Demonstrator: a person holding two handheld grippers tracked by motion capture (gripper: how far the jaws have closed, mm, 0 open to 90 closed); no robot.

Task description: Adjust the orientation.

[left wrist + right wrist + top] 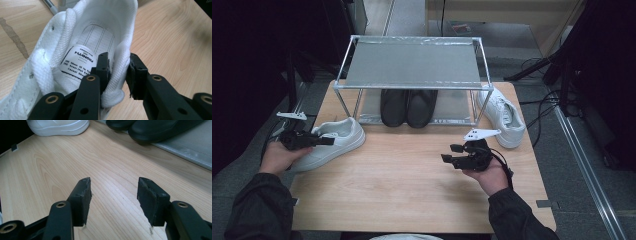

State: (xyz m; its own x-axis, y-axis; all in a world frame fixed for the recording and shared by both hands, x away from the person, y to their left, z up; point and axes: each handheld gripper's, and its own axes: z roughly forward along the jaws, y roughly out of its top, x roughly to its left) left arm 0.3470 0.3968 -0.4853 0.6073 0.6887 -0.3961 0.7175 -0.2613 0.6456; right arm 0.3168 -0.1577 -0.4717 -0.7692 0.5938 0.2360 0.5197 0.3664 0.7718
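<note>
A white lace-up shoe lies on the left of the wooden table, beside the metal rack. My left gripper has hold of its heel end. In the left gripper view one jaw sits inside the shoe over the printed insole label, the other outside, and the left gripper pinches the padded collar between its pads. My right gripper hovers over the table's right half, pointing left. Its jaws stand apart over bare wood, so the right gripper is open and holds nothing.
A two-level metal rack stands at the back of the table, a pair of black shoes on its lower shelf. A second white shoe lies by the rack's right leg. Bare wood spans the table's middle and front.
</note>
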